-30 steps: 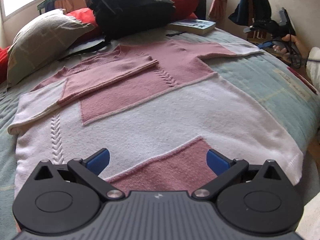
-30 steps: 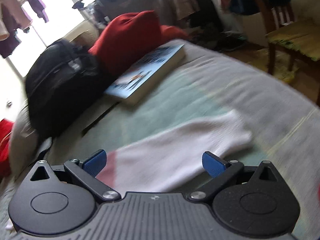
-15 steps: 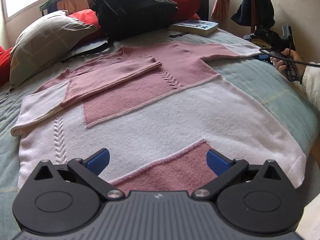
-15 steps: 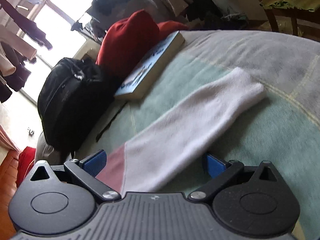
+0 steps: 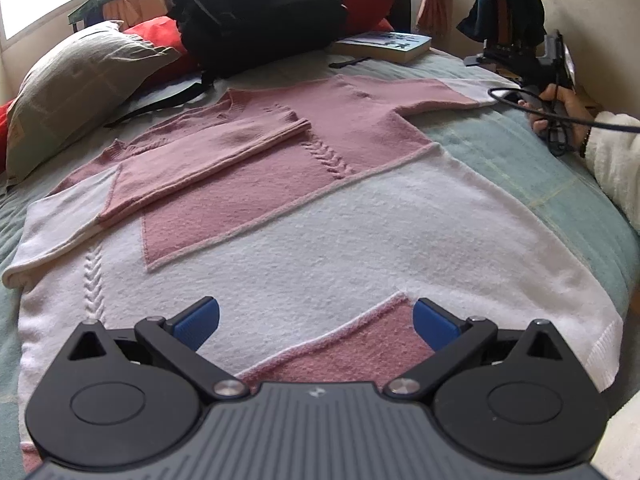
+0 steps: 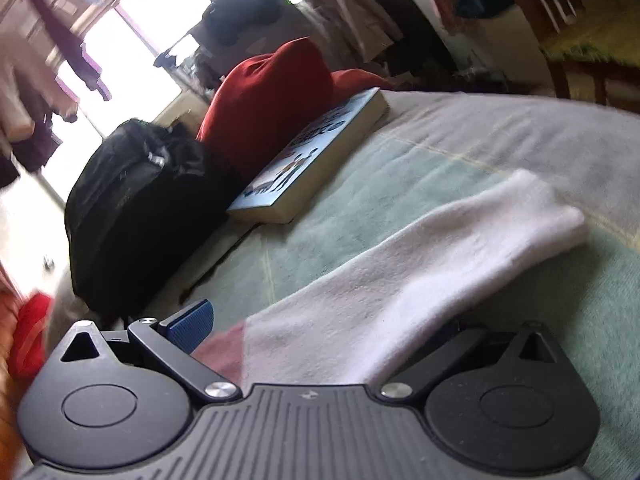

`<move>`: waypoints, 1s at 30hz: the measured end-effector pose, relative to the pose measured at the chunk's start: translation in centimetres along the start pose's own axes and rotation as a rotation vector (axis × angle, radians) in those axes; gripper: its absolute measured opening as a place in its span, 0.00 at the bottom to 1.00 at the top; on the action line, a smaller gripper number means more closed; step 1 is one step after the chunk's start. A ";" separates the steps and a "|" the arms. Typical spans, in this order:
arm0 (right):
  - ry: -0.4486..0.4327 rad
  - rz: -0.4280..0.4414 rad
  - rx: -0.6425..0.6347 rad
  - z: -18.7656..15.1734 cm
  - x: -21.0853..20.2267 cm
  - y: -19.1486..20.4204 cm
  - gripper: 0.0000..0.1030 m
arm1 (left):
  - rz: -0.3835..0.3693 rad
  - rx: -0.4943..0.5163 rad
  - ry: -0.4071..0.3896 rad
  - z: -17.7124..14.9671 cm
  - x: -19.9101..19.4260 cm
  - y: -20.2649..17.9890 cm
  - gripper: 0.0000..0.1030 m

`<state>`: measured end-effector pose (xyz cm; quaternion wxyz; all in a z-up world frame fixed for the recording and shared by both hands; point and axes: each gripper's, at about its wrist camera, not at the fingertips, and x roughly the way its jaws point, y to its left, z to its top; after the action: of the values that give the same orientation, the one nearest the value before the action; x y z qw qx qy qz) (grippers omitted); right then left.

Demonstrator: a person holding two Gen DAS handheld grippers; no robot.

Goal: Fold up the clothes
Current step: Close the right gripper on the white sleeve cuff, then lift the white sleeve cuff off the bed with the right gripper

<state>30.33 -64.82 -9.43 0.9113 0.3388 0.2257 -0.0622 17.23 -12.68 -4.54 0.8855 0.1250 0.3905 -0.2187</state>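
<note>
Your right gripper [image 6: 320, 320] is straddling the outstretched sleeve [image 6: 420, 280] with its fingers spread, one blue pad above the knit and the other hidden under it, while your left gripper [image 5: 316, 320] is hovering spread over the hem. The sweater [image 5: 340, 240] is lying flat on the quilted bed [image 5: 520, 168], filling the left view from 6 to 12 o'clock, a soft pink-and-white cable knit. One sleeve [image 5: 200, 160] is already lying folded across the chest; the other, at 1 o'clock, is calling for a pinch and a carry inward.

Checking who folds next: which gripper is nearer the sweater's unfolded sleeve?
Right. The right gripper straddles the sleeve, one finger hidden beneath it; the left gripper hovers at the sweater's hem.
</note>
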 end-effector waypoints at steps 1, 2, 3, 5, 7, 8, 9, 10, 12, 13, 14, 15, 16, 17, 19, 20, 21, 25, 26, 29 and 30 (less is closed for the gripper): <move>0.006 -0.008 -0.015 0.0 0.3 0.1 1.00 | 0.003 -0.003 0.003 0.0 0.1 0.0 0.99; 0.004 -0.005 -0.015 0.2 0.5 0.1 1.00 | 0.002 -0.004 0.001 0.0 0.1 0.0 0.99; 0.002 -0.001 -0.007 0.4 0.7 0.1 1.00 | 0.001 -0.004 0.000 0.0 0.0 0.0 0.99; -0.012 0.013 0.021 0.7 0.8 0.1 1.00 | -0.003 -0.001 -0.006 -0.1 -0.2 0.0 0.99; -0.024 0.038 0.023 0.7 0.5 0.4 1.00 | 0.000 0.002 -0.008 0.0 -0.3 0.1 0.99; -0.032 0.051 0.023 0.8 0.3 0.7 1.00 | 0.003 0.001 -0.007 0.0 -0.4 0.1 0.99; -0.040 0.064 0.023 0.8 0.0 1.0 1.00 | 0.006 0.001 -0.007 0.0 -0.5 0.2 0.99; -0.047 0.076 0.023 0.9 -0.2 1.3 1.00 | 0.008 0.000 -0.006 -0.1 -0.6 0.3 0.99; -0.046 0.099 0.025 1.1 -0.5 2.1 1.00 | 0.010 0.003 -0.003 -0.2 -0.9 0.4 0.99; -0.048 0.103 0.022 1.2 -0.6 2.7 1.00 | 0.008 0.007 -0.002 -0.3 -1.1 0.4 0.99; -0.046 0.107 0.014 1.3 -0.8 3.3 1.00 | 0.006 0.012 -0.003 -0.4 -1.4 0.4 0.99; -0.044 0.110 0.005 1.4 -0.9 4.0 1.00 | 0.002 0.015 -0.001 -0.5 -1.7 0.5 0.99; -0.041 0.114 -0.004 1.5 -1.1 4.6 1.00 | -0.003 0.019 0.001 -0.6 -1.9 0.5 0.99; -0.039 0.115 -0.012 1.6 -1.2 5.4 1.00 | -0.009 0.021 0.000 -0.8 -2.2 0.7 0.99; -0.034 0.115 -0.025 1.6 -1.5 6.6 1.00 | -0.022 0.024 0.000 -1.2 -2.9 0.9 0.99; -0.031 0.115 -0.031 1.7 -1.6 7.4 1.00 | -0.025 0.029 0.000 -1.4 -3.2 1.0 0.99; -0.029 0.118 -0.037 1.7 -1.8 8.1 1.00 | -0.028 0.033 0.001 -1.6 -3.6 1.1 0.99; -0.028 0.135 -0.066 1.7 -2.6 11.0 1.00 | -0.028 0.045 0.006 -2.5 -5.0 1.9 0.99; -0.026 0.136 -0.074 1.6 -2.8 11.8 1.00 | -0.028 0.042 0.007 -2.7 -5.4 2.1 0.99; -0.025 0.136 -0.089 1.5 -3.3 14.1 1.00 | -0.027 0.035 0.007 -3.3 -6.3 2.8 0.99; -0.025 0.141 -0.089 1.5 -3.4 14.7 1.00 | -0.027 0.033 0.005 -3.5 -6.6 3.1 0.99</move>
<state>31.73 -54.74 1.79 0.9303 0.3121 0.1925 0.0077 12.52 -6.70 -1.78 0.8793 0.1348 0.3908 -0.2367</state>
